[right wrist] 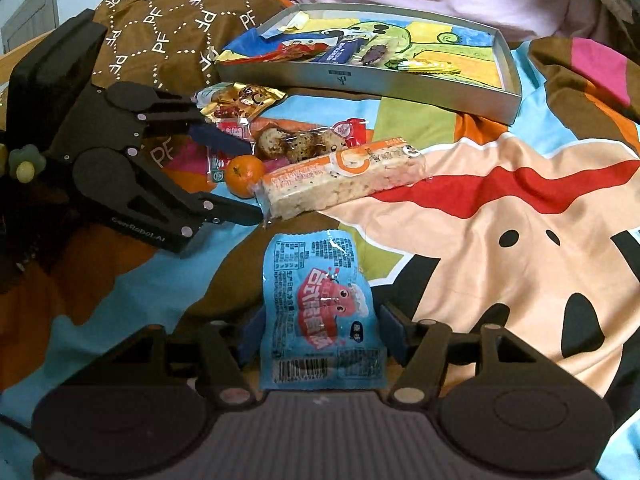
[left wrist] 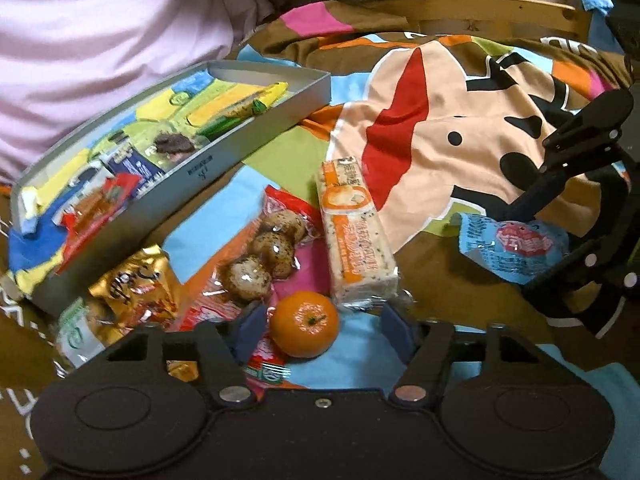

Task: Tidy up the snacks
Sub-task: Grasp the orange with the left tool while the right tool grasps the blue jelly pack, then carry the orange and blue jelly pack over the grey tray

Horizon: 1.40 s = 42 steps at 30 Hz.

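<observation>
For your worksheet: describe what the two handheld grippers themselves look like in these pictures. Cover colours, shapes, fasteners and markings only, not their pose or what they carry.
The left gripper is a matte black plastic body with rounded discs, cut-out linkage arms, silver rivets, dark blue finger pads and white lettering along one edge. The right gripper shows the same black linkages, round discs, silver rivets and blue pads, plus a ribbed grey base plate. No cables or sleeves show.

Left gripper point(left wrist: 318, 330) jaws wide, w/ mandarin point(left wrist: 304, 323) between. Rice bar point(left wrist: 356, 236) at 12 o'clock, box point(left wrist: 256, 128) at 10.

Snack pile point(right wrist: 280, 148) before tray point(right wrist: 400, 88)
</observation>
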### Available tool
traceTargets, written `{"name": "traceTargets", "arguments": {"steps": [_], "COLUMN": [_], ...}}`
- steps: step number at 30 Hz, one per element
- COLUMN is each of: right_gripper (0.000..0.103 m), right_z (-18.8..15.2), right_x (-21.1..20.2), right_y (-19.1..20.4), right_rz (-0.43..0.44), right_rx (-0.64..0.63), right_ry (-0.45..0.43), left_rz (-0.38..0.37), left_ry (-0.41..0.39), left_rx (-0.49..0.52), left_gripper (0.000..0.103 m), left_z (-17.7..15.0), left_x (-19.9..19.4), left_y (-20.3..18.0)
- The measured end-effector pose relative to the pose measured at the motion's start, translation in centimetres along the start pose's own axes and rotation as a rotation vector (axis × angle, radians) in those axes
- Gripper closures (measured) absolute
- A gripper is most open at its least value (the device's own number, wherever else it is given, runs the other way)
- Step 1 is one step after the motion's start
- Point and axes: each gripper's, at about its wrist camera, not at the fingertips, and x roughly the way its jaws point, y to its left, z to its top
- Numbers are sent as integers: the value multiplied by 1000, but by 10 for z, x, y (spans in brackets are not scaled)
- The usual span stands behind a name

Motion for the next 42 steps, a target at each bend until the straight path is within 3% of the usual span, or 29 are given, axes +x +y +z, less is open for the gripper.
{"name": "traceTargets", "arguments": {"steps": [5,9,17,32,42], "right_gripper": [36,36,37,42,42], "right_z": [0,1,5,10,38], "right_x": [0,1,5,3,-6], "right_y": [1,1,4,14,7], "right_rz": [1,2,2,-43,-84], "right_rx": [1,1,-35,-125,-147], "right_ry": [-1,-3,-19,-83,-189], "left_rz": [-3,18,41,74,158], "left_ry": [6,9,14,-3,-138], "left_rx": [-34,-47,-72,-293,-445], "left_gripper": [46,63,64,64,64], "left_z": [-1,-1,1,3,23], "left_x": [3,4,-1,-18,-42], "left_y": [4,6,2,6,29]}}
